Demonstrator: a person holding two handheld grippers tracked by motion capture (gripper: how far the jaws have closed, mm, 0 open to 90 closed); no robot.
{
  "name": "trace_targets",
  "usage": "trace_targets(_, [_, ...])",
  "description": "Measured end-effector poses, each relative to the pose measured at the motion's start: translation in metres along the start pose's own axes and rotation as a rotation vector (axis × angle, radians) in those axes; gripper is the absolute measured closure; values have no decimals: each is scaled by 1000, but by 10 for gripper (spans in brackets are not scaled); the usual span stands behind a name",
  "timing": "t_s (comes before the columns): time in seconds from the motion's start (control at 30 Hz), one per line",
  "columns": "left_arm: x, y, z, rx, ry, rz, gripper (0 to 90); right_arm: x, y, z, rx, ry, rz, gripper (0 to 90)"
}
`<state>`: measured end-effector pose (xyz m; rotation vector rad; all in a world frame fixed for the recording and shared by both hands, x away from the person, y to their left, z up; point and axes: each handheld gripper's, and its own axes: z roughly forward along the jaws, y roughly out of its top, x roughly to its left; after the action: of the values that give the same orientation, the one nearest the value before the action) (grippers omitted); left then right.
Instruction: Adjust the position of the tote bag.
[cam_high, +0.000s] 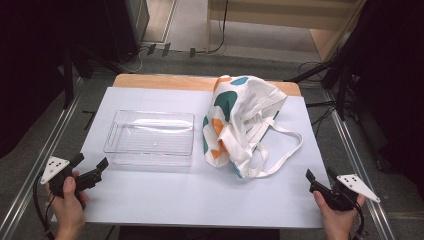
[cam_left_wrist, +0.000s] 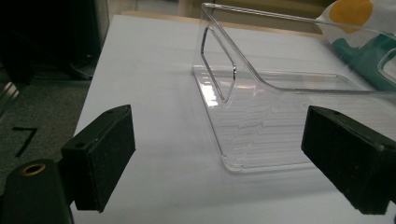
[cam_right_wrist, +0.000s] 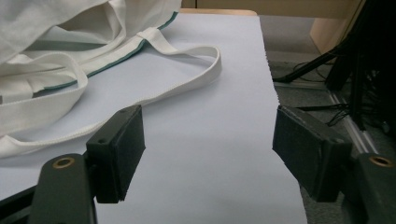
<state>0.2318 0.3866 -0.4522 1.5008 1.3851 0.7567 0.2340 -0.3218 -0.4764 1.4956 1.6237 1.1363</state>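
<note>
The left gripper (cam_high: 91, 166) is held in a hand at the table's near left corner, pointing toward the clear rectangular plastic tray (cam_high: 150, 138); its jaws stand spread with nothing between them. The right gripper (cam_high: 320, 179) sits in the other hand at the near right corner, aimed toward the far left, its jaws likewise apart and empty. The tray lies left of centre on the pale blue table sheet (cam_high: 200, 192). Just beside it lies the crumpled white cloth tote bag with teal and orange patches (cam_high: 240, 117), its straps trailing toward the right edge. No writing can be read.
</note>
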Motion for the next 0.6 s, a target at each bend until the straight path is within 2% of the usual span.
trace_targets(0.1, [-1,4,0,12,-2,18,102,-3,5,-2,-13,16,58,280])
trace_targets(0.13, [-1,4,0,12,-2,18,102,-3,5,-2,-13,16,58,280])
trace_targets(0.17, [-4,8,-3,5,-4,43,102,-1,9,-3,-18,17,49,290])
trace_targets(0.23, [-6,11,-6,-8,-1,48,103,1,12,-3,-17,17,35,290])
trace_targets(0.27, [-10,14,-11,-23,-3,47,102,8,19,-3,-23,22,6,295])
trace_targets(0.37, [-15,18,-17,-35,-12,41,102,16,29,1,-27,40,11,297])
trace_targets(0.5, [-24,23,-21,-30,-9,72,102,26,40,9,-24,59,-2,297])
trace_targets(0.57, [-30,26,-21,-28,-26,97,99,36,53,18,-9,75,-27,297])
trace_targets(0.6, [-30,26,-21,-28,-26,97,98,36,53,18,-9,75,-27,297])
